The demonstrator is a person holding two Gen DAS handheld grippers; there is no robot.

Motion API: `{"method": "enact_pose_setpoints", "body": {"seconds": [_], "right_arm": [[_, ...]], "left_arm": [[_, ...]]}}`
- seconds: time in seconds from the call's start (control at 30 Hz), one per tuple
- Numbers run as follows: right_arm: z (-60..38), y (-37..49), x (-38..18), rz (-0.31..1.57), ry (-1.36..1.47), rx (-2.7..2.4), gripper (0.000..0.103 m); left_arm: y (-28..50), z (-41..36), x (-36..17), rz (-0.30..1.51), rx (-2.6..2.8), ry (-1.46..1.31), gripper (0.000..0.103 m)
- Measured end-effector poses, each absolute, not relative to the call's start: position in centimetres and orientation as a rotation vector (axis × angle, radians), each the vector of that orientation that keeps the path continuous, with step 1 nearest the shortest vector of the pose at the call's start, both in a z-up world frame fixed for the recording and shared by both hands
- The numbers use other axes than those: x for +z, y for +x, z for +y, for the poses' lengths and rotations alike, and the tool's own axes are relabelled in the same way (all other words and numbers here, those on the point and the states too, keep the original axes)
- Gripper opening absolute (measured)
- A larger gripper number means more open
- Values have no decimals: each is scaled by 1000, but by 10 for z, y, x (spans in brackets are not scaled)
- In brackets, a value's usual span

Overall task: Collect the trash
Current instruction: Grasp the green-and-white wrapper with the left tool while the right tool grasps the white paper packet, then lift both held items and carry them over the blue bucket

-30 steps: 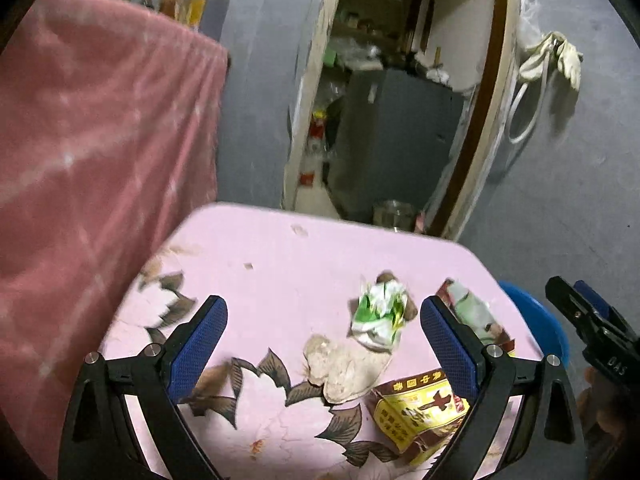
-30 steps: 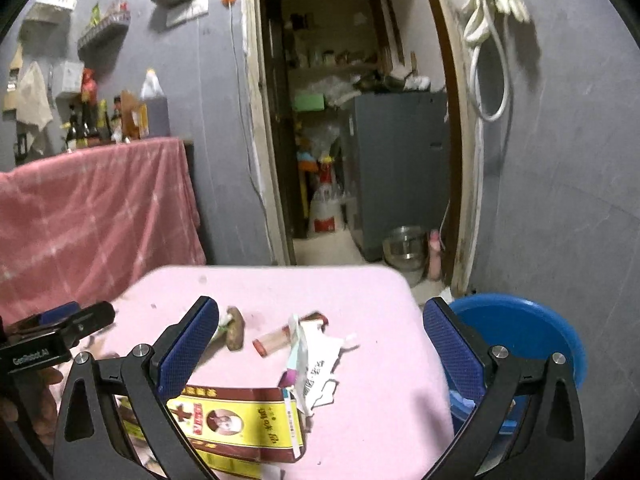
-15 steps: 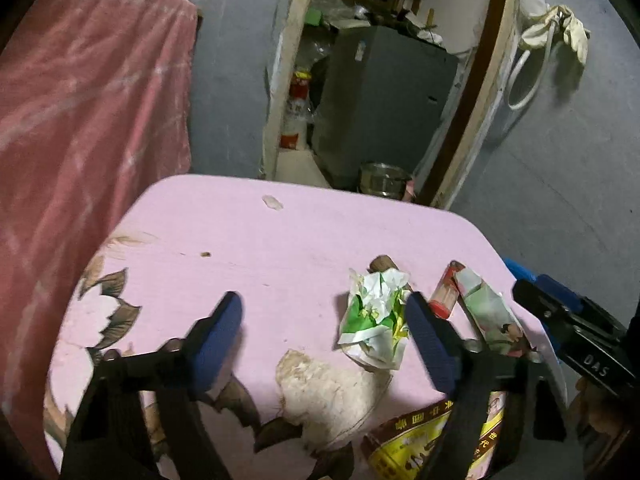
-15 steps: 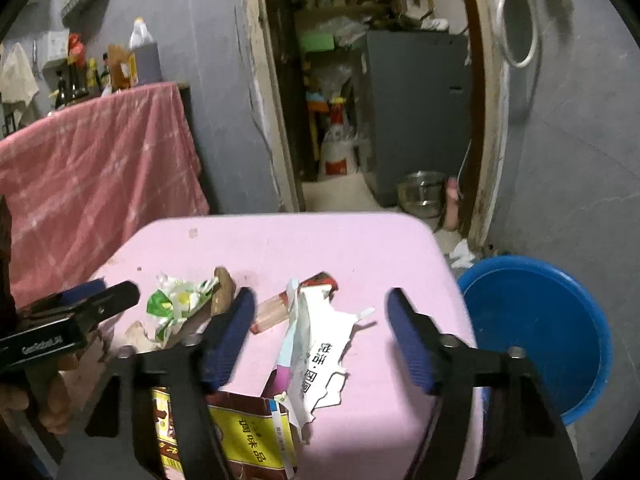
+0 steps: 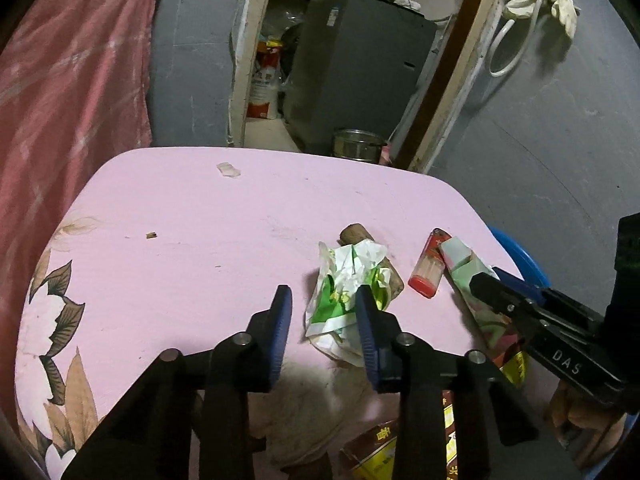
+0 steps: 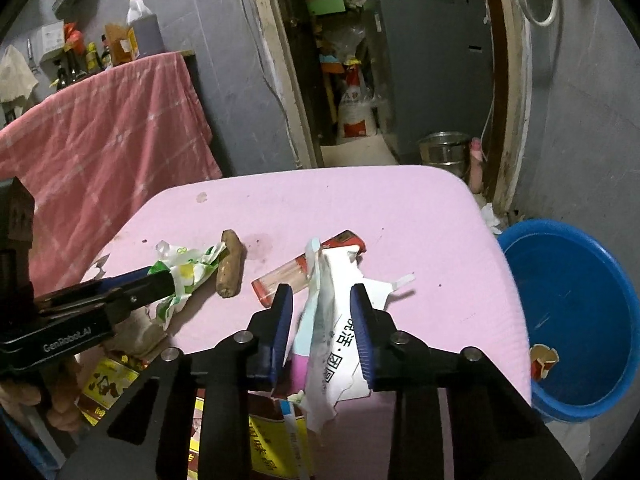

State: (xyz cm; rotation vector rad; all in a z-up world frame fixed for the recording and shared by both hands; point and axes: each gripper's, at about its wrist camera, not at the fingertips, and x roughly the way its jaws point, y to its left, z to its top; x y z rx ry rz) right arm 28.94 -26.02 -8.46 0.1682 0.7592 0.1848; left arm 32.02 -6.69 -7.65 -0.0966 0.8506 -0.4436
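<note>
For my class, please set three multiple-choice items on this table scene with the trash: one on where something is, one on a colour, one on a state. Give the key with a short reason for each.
1. Where does the blue basin stand?
A. On the pink table
B. Beside the table, lower down on the floor
C. On the red cloth

2. What colours is the crumpled wrapper at the left gripper?
A. Green and white
B. Black and gold
C. Plain blue

3. What lies between the fingers of the right gripper?
A. Nothing
B. The brown sausage-shaped piece
C. The torn white packet with printed characters

Key:
1 B, the basin sits past the edge of the table, below its top.
2 A, green print shows on white film.
3 C, the packet runs up between both blue pads as the jaws are closing.
</note>
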Motion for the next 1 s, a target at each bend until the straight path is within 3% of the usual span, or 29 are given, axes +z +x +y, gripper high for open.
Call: {"method": "enact_pose_setpoints", "body": {"seconds": [0.27,1.0], "right_arm": [[-258,290,-89,778,169,204,13],[-267,285,-85,736,228,223,7]], "left_arm": [[321,-68,-77,871,-457,-96,17],[319,-69,-78,875,-438,-110,4]]}}
